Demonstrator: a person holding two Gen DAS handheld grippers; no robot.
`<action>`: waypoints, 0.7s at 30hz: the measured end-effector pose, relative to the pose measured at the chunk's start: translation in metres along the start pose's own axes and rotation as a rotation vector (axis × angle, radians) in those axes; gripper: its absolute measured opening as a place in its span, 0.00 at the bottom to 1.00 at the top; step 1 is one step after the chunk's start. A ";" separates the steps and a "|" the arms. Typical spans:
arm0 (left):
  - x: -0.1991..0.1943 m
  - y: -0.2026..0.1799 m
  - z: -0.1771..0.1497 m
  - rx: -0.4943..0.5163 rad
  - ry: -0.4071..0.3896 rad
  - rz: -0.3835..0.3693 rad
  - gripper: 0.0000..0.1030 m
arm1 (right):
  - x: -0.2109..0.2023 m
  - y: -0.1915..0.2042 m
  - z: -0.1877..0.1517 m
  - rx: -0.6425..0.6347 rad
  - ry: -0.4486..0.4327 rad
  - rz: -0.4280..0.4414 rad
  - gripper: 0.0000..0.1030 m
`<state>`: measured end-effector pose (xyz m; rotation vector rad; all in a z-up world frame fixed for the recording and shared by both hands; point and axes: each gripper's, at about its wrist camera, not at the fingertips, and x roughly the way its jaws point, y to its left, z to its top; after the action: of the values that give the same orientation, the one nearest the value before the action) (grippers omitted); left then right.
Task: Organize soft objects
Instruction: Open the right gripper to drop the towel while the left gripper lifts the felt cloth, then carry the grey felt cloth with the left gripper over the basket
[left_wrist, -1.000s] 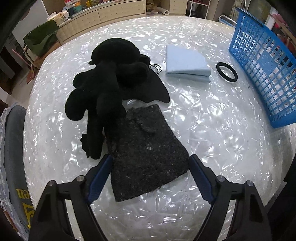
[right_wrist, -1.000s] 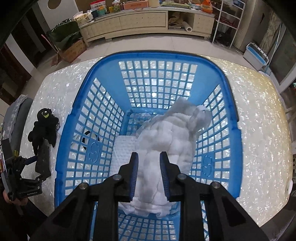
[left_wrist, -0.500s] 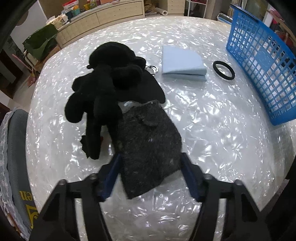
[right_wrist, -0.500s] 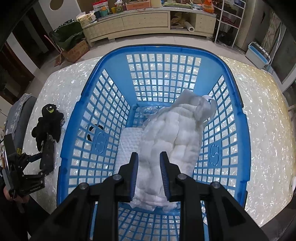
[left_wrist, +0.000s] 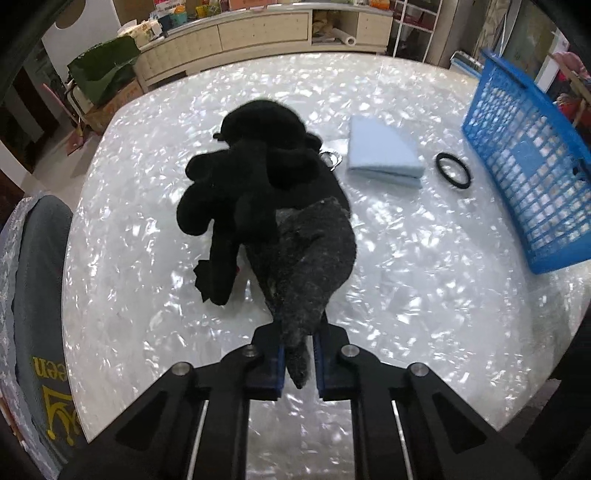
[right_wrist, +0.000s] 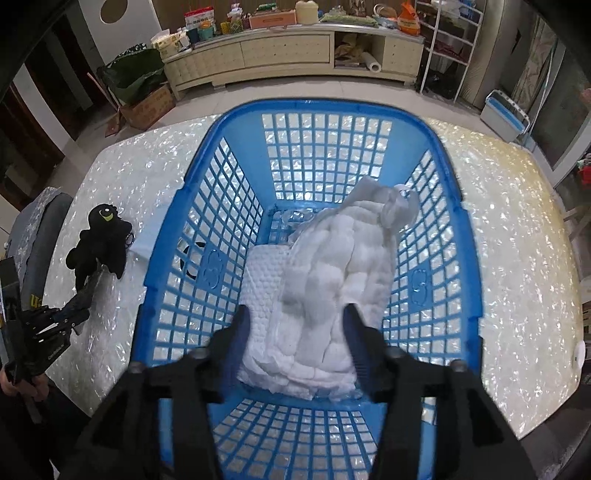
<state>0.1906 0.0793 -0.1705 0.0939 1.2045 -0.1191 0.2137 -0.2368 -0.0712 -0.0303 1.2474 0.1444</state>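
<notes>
The left gripper (left_wrist: 298, 360) was pinched tight on the near corner of the dark grey cloth (left_wrist: 306, 258), whose far end lay against the black plush toy (left_wrist: 258, 177) near the middle of the pearly white table (left_wrist: 424, 266). The right gripper (right_wrist: 299, 332) hung over the blue basket (right_wrist: 177, 258) with its jaws spread wide and nothing between them; the white quilted cloth (right_wrist: 332, 280) lay loose on the basket floor, partly over a white textured pad (right_wrist: 262, 273). By the look of it, the step in hand was the gathering of the grey cloth, the white one being already stowed. The next move would call for the left tool to lift the cloth clear of the toy without dragging it along, since the two touched, then carry it right to the basket, which stood at the far right of the table in the left view. The right tool would probably need to draw back from the basket to give room. A folded pale blue cloth (left_wrist: 384, 155) and a black ring (left_wrist: 453, 171) lay between toy and basket, not yet collected.
</notes>
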 end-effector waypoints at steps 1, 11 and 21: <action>-0.006 -0.001 -0.001 0.001 -0.010 -0.006 0.10 | -0.002 0.001 -0.002 0.001 -0.007 -0.005 0.56; -0.065 -0.015 -0.008 -0.014 -0.114 -0.046 0.10 | -0.035 -0.004 -0.024 0.012 -0.086 -0.016 0.87; -0.122 -0.046 0.005 0.010 -0.211 -0.077 0.10 | -0.047 -0.009 -0.042 0.002 -0.123 -0.055 0.99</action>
<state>0.1461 0.0376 -0.0552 0.0422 0.9967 -0.1972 0.1610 -0.2547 -0.0401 -0.0530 1.1227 0.0952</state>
